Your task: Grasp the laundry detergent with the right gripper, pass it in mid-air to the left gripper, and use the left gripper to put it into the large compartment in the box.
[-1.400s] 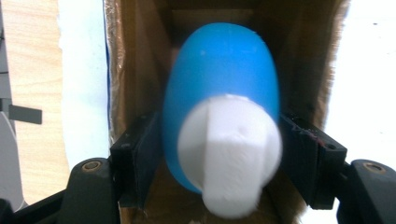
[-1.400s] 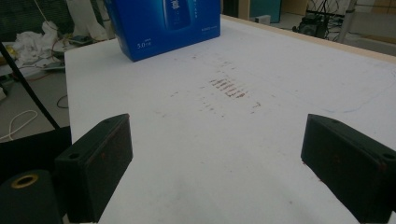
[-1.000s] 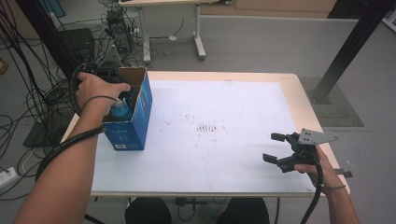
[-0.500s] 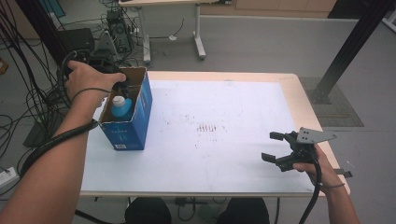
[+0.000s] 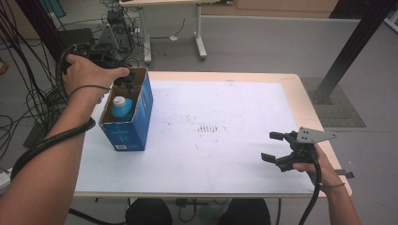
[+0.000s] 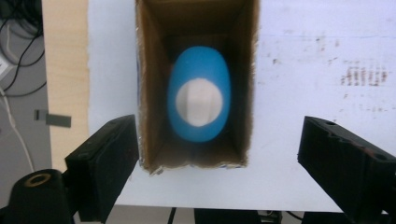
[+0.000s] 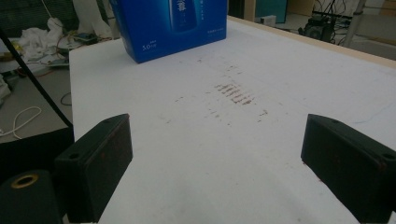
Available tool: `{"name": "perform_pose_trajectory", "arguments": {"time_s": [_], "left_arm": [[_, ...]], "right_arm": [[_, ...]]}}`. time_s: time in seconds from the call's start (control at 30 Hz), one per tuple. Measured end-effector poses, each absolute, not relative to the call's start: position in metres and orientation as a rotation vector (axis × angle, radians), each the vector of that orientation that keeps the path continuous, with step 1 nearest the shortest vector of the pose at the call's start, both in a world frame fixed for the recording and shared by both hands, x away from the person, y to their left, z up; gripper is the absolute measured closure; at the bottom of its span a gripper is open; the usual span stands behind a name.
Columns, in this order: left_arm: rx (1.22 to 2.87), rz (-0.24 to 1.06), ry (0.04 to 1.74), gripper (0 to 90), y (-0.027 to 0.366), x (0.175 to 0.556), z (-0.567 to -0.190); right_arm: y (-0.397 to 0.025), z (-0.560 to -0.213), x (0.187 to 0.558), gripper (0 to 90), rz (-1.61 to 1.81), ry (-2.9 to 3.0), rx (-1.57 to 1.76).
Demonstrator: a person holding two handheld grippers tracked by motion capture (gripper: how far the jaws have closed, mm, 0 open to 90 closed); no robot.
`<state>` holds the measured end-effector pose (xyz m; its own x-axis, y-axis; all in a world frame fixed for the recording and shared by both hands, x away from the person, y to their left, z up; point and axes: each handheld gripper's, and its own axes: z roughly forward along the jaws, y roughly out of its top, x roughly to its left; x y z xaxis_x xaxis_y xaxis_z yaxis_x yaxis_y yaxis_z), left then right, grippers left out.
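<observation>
A blue carton (image 5: pixel 127 123) stands open-topped at the table's left; its blue printed side (image 7: pixel 170 25) faces the right gripper view. Inside it stands a blue bottle with a white cap (image 5: pixel 121 105), seen from straight above in the left gripper view as a blue oval with a white cap (image 6: pixel 199 100). My left gripper (image 5: pixel 126 78) hovers above the carton's far end, looking down into it, its jaws (image 6: pixel 219 182) wide open and empty. My right gripper (image 5: pixel 274 146) rests near the table's front right, open with nothing between its jaws (image 7: pixel 215 172).
The white table sheet (image 5: pixel 220 122) has a patch of brown marks (image 5: pixel 209 128) near its middle. Black cables (image 5: pixel 28 75) and equipment sit on the floor to the left. A second desk's legs (image 5: pixel 199 33) stand beyond the table.
My left hand has pulled up and back from inside the carton to above its far end, leaving the blue bottle in the carton. The right gripper stayed still.
</observation>
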<state>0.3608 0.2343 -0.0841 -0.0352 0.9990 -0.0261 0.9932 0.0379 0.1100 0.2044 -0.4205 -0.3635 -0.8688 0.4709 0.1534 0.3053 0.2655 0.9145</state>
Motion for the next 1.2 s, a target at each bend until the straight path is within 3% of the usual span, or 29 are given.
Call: {"name": "perform_pose_trajectory", "arguments": {"time_s": [0.73,1.2], "left_arm": [[2.284,0.118,1.852,7.5,0.163,0.336,-0.074],[2.382,0.055,1.63,7.5,0.106,0.319,-0.109]], "right_arm": [[-0.416,-0.354,0.207,8.9,1.634,2.391,0.737],[-0.418,-0.345,0.2,9.0,1.583,2.411,0.758]]}}
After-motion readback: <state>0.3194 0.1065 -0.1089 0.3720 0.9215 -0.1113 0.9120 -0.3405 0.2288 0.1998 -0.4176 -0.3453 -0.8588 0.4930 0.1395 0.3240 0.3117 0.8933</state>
